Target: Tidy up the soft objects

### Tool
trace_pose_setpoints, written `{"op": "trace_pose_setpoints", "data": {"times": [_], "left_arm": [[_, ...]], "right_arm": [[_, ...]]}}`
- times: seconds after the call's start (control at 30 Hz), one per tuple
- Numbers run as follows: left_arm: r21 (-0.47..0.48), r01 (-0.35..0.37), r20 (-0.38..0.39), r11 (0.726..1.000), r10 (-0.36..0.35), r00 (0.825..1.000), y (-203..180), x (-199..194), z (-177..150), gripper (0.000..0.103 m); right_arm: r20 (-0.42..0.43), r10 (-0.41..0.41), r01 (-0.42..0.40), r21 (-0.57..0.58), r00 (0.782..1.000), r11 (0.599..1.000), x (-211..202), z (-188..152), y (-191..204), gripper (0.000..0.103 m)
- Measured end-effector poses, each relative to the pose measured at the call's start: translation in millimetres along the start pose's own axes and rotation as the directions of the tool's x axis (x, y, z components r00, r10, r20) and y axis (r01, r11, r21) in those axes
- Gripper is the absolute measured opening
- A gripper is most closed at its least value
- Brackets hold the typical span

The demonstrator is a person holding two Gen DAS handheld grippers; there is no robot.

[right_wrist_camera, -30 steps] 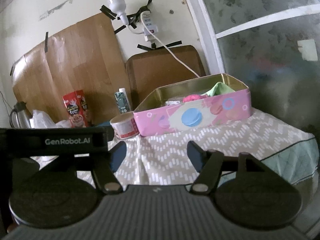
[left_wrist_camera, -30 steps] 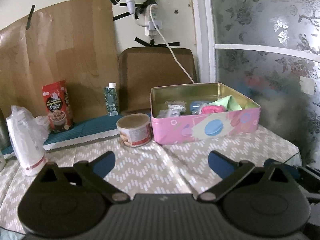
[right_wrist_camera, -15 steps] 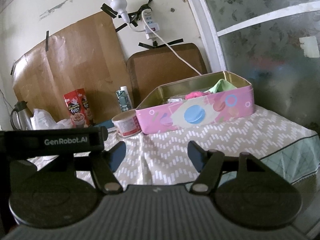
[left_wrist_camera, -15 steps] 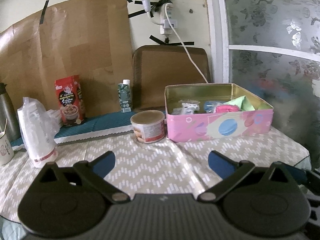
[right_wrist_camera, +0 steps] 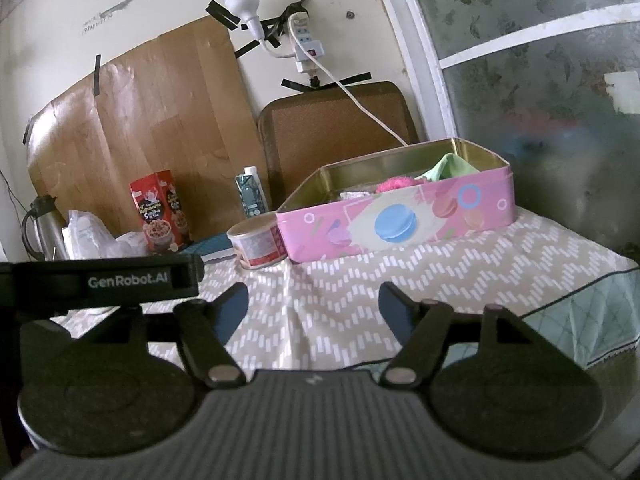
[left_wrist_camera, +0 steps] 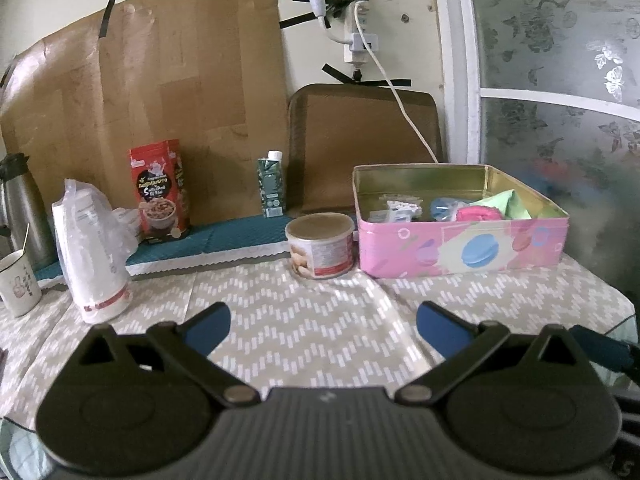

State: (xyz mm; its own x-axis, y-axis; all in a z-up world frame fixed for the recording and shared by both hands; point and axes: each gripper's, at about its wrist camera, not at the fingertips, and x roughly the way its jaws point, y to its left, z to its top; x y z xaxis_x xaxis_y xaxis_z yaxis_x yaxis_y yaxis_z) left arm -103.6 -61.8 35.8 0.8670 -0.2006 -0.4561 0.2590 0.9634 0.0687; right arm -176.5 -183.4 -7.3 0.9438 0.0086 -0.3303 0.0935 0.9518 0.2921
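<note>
Both empty: left gripper (left_wrist_camera: 322,326) wide open, right gripper (right_wrist_camera: 314,306) just opening wider, hovering off tin (left_wrist_camera: 460,248) center-right, likely staging for a pick.

In the right wrist view the near wall of the pink tin (right_wrist_camera: 400,220) hides most of its contents: only the tops of a pink fuzzy item (right_wrist_camera: 394,185) and a green cloth (right_wrist_camera: 452,166) rise above the rim. The left wrist view shows more, yet the small white packets (left_wrist_camera: 396,209) and a blue item (left_wrist_camera: 442,208) inside are too small to identify. The steel flask (left_wrist_camera: 20,204) and the mug (left_wrist_camera: 18,282) at far left are cut by the picture's edge. Print on the red box (left_wrist_camera: 159,190) is unreadable. Behind the frosted glass (left_wrist_camera: 560,128), shapes are only blurs.
</note>
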Motion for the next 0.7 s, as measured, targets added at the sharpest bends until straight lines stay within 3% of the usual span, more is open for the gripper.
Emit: {"op": "trace_pose_setpoints", "data": {"times": [0.37, 0.7], "left_arm": [[0.016, -0.025, 0.001, 1.0, 0.025, 1.0, 1.8, 1.3, -0.3, 0.103], [0.07, -0.009, 0.075, 0.998, 0.004, 0.997, -3.3, -6.4, -2.5, 0.103]], "right_arm": [[-0.006, -0.004, 0.004, -0.007, 1.0, 1.0, 2.3, -1.0, 2.0, 0.076], [-0.012, -0.009, 0.009, -0.008, 1.0, 1.0, 6.6, 0.2, -3.1, 0.079]]}}
